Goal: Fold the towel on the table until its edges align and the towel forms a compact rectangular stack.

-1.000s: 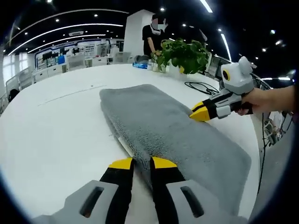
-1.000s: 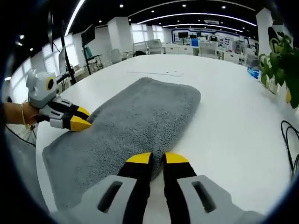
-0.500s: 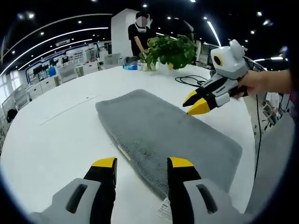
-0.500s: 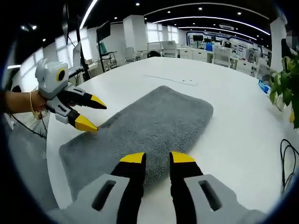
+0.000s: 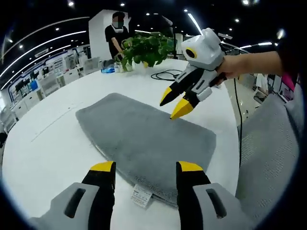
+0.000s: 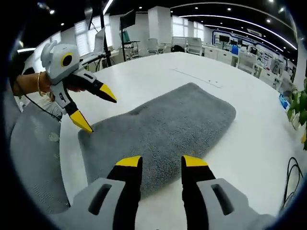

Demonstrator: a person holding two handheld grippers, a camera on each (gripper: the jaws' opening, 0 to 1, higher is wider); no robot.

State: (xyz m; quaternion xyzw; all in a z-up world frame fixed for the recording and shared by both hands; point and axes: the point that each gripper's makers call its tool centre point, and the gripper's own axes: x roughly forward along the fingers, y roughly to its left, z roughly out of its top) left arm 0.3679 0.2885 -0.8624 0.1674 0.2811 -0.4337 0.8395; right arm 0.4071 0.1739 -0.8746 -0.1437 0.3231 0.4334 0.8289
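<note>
Left gripper view: the grey towel (image 5: 144,139) lies folded flat on the white table (image 5: 43,139), a white label (image 5: 142,195) at its near edge.
Left gripper (image 5: 146,166): jaws wide apart, empty, over the near edge.
Right gripper (image 5: 176,102): jaws spread, empty; lower tip at the far edge, contact unclear.
Surroundings: potted plant (image 5: 146,48), black cable (image 5: 165,75) and a standing person (image 5: 115,36) at the far side; grey chair (image 5: 268,158) beside the table.
Right gripper view: towel (image 6: 163,134) between both grippers; chair (image 6: 33,158) and plant (image 6: 300,108) cut off by the rim.
</note>
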